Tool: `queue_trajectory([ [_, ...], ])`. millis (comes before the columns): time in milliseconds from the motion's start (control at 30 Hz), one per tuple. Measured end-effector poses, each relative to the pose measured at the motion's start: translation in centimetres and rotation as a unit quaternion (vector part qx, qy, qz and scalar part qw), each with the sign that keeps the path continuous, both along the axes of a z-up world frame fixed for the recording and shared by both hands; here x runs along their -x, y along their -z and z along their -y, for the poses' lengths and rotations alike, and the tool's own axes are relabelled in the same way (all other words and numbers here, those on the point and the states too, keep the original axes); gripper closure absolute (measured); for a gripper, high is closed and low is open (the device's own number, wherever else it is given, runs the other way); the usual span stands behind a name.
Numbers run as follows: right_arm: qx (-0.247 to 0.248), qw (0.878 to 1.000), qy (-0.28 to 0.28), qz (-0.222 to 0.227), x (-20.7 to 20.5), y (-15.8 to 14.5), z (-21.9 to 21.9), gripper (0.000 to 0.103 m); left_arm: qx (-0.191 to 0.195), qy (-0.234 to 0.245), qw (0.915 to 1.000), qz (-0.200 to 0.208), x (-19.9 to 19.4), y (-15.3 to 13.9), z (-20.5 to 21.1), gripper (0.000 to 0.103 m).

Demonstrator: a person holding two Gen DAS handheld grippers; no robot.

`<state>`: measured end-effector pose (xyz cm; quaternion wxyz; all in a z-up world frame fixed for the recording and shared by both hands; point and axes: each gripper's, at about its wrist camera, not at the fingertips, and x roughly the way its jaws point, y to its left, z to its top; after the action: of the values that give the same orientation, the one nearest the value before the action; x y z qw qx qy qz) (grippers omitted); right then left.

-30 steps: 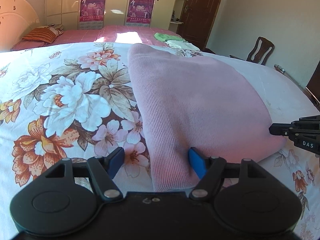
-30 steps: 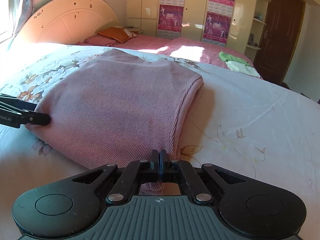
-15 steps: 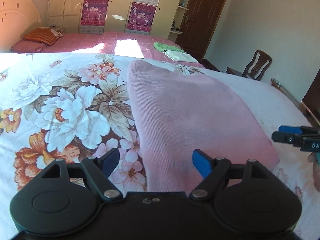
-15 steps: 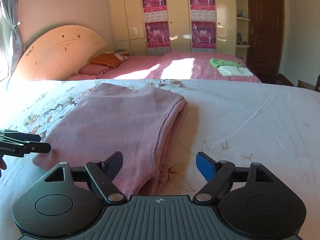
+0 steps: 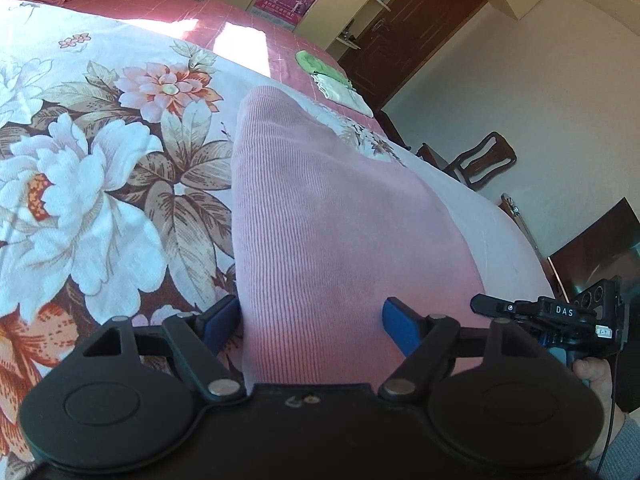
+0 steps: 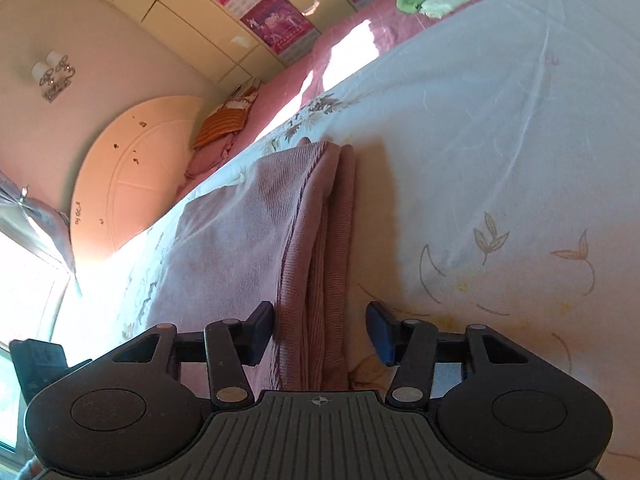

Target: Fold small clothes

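A folded pink knit garment (image 5: 320, 220) lies flat on the floral bedsheet (image 5: 100, 184). My left gripper (image 5: 312, 326) is open, its blue-padded fingers straddling the garment's near left corner. In the right wrist view the garment (image 6: 256, 236) shows its layered folded edge. My right gripper (image 6: 320, 330) is open and tilted, its fingers on either side of that edge at the near end. The right gripper also shows in the left wrist view (image 5: 532, 312), at the garment's right corner.
A green and a white folded cloth (image 5: 332, 80) lie on the pink bedspread (image 5: 224, 16) beyond. A wooden chair (image 5: 484, 158) stands at the right by the wall. Headboard (image 6: 132, 168) and pillows (image 6: 228, 124) are at the far end.
Both grippers dropped back to the garment's near edge and tilted. The right gripper, shut on the edge a second ago, is now open and straddles it.
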<state>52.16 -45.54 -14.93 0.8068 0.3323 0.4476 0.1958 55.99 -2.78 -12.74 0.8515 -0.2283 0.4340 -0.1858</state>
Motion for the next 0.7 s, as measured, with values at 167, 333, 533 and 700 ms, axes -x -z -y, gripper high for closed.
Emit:
queue_trajectory([
  [167,-0.002,1.0,-0.03,0.002,-1.0,-0.1,-0.6,0.055,0.017,-0.002,0.9997,-0.015,-1.5,0.4,0.0,0.028],
  [333,0.03,0.999,-0.042,0.017,-1.4,-0.2,-1.7,0.071,-0.019,-0.014,0.9995,-0.02,-2.5,0.1,1.2,0.034],
  [533,0.101,0.993,-0.05,0.041,-0.8,-1.2,-3.8,0.077,-0.08,-0.011,0.9967,-0.004,-2.9,-0.6,3.1,0.052],
  [700,0.171,0.981,-0.054,0.075,0.6,-2.6,-6.7,0.082,-0.123,0.0,0.9913,0.046,-1.5,-1.9,4.4,0.071],
])
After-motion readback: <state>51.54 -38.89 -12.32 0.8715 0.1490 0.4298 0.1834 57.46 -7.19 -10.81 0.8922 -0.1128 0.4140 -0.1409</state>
